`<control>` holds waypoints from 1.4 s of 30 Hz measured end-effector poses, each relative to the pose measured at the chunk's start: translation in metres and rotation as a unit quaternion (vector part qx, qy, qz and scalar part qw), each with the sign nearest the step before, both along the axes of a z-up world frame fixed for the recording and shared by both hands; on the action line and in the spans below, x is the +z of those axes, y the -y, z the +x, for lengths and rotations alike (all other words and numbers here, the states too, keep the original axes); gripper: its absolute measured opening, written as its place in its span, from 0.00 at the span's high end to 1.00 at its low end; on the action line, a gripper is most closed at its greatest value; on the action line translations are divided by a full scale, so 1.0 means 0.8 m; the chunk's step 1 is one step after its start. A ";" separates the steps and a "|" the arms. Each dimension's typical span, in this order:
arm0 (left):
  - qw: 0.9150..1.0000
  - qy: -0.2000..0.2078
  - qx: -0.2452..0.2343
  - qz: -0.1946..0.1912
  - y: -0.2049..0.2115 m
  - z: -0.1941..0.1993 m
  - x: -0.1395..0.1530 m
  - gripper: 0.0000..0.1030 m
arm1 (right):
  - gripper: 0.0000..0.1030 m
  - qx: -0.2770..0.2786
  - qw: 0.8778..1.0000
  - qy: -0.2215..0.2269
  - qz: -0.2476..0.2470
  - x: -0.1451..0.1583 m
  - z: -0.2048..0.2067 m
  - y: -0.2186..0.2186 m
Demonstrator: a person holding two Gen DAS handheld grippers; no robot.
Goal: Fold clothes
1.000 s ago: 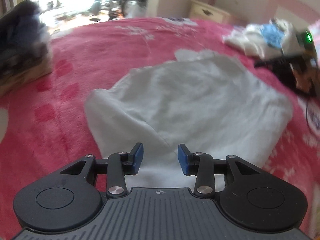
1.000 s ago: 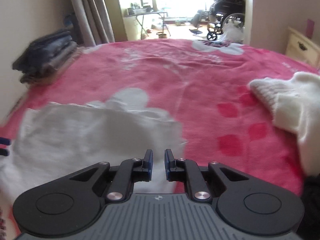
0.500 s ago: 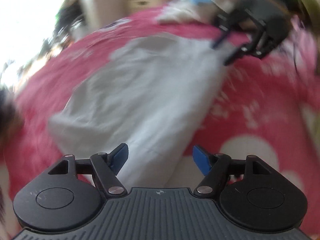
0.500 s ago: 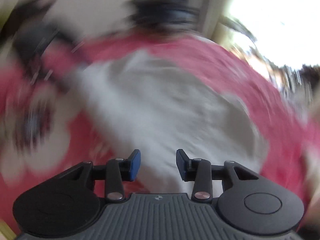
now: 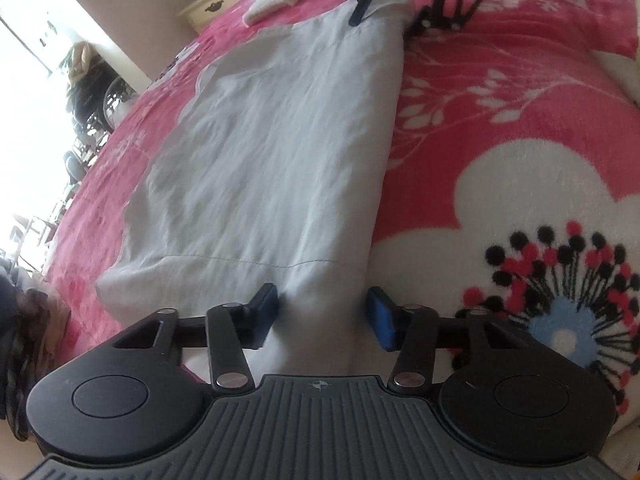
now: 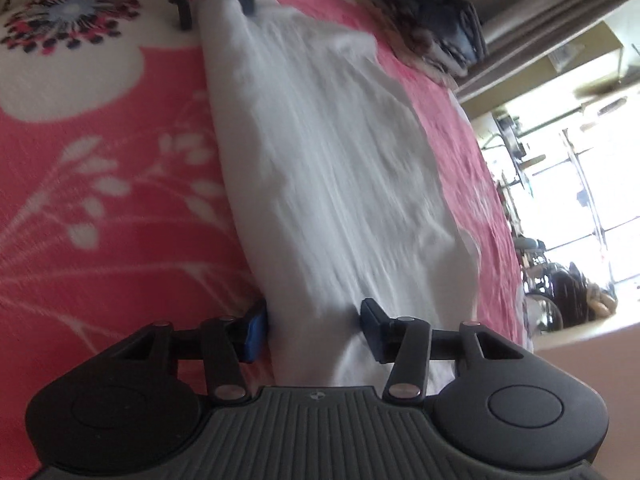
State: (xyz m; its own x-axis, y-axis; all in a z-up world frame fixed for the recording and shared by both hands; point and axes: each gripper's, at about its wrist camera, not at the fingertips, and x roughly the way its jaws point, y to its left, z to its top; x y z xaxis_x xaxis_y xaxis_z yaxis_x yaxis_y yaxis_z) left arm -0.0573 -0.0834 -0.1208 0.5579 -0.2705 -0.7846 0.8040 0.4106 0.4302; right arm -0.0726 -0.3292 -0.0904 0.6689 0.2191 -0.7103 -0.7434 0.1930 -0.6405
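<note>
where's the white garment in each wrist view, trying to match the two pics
Left wrist view: the white garment runs from between the open left gripper at bottom centre up to the top, where the right gripper stands at its far end.
Right wrist view: it runs from the open right gripper up to the top left, towards the left gripper.
Shared landmark: the blue-centred flower print on the pink blanket.

Open right claw [image 6: 316, 330] astride white garment [image 6: 320, 160]
</note>
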 end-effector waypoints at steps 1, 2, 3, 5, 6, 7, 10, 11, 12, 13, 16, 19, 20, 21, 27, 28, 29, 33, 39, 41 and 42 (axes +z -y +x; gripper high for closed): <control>1.000 -0.003 -0.003 0.004 0.000 0.000 0.000 0.66 | 0.64 -0.003 1.000 0.003 -0.004 -0.002 0.002 0.002; 1.000 -0.007 -0.007 0.008 0.001 -0.001 0.001 0.69 | 0.72 -0.005 1.000 0.008 -0.004 -0.004 0.004 0.004; 1.000 -0.011 -0.010 0.013 0.002 -0.001 0.002 0.73 | 0.79 -0.007 1.000 0.014 -0.001 -0.002 0.004 0.005; 1.000 -0.015 -0.014 0.021 0.004 -0.001 0.006 0.80 | 0.89 -0.010 1.000 0.023 0.010 0.005 0.003 0.006; 0.999 -0.016 -0.016 0.023 0.004 0.000 0.009 0.83 | 0.90 -0.012 1.000 0.025 0.015 0.009 0.005 0.006; 0.999 -0.017 -0.017 0.022 0.004 0.001 0.013 0.84 | 0.91 -0.014 0.999 0.026 0.020 0.013 0.006 0.007; 1.000 -0.025 -0.011 0.010 -0.002 0.009 0.030 0.84 | 0.92 -0.026 0.999 0.019 0.037 0.027 0.015 0.009; 1.000 -0.022 -0.009 0.007 -0.003 0.014 0.035 0.84 | 0.92 -0.030 0.999 0.016 0.043 0.032 0.018 0.010; 1.000 -0.018 -0.007 0.005 -0.003 0.018 0.039 0.84 | 0.92 -0.034 0.998 0.014 0.048 0.035 0.022 0.010; 1.000 -0.014 -0.006 0.004 -0.004 0.023 0.043 0.84 | 0.92 -0.038 0.998 0.011 0.054 0.039 0.026 0.010; 1.000 0.001 -0.002 0.002 -0.008 0.041 0.056 0.84 | 0.92 -0.049 0.996 0.007 0.070 0.052 0.038 0.011; 1.000 0.006 0.011 -0.014 -0.016 0.067 0.069 0.84 | 0.92 -0.061 0.994 0.000 0.093 0.068 0.054 0.012; 1.000 0.007 0.015 -0.019 -0.019 0.076 0.073 0.84 | 0.92 -0.065 0.993 -0.002 0.101 0.074 0.060 0.013; 1.000 0.009 0.016 -0.022 -0.021 0.086 0.077 0.84 | 0.92 -0.068 0.992 -0.004 0.109 0.079 0.066 0.014; 0.999 0.000 0.021 -0.037 -0.033 0.152 0.093 0.84 | 0.92 -0.076 0.989 -0.019 0.128 0.102 0.122 0.016; 0.999 -0.004 0.023 -0.037 -0.035 0.162 0.092 0.84 | 0.93 -0.078 0.988 -0.025 0.130 0.105 0.133 0.015; 0.999 -0.009 0.024 -0.037 -0.036 0.172 0.091 0.84 | 0.93 -0.078 0.988 -0.031 0.131 0.108 0.144 0.015; 0.999 -0.026 0.029 -0.036 -0.042 0.212 0.087 0.84 | 0.93 -0.079 0.987 -0.058 0.131 0.116 0.193 0.012; 0.997 -0.053 0.038 -0.036 -0.053 0.268 0.077 0.84 | 0.93 -0.070 0.986 -0.105 0.114 0.112 0.265 -0.003; 0.997 -0.061 0.043 -0.036 -0.057 0.283 0.070 0.83 | 0.93 -0.075 0.982 -0.126 0.115 0.107 0.289 -0.006; 0.996 -0.067 0.048 -0.037 -0.059 0.290 0.066 0.81 | 0.93 -0.078 0.981 -0.136 0.116 0.104 0.302 -0.008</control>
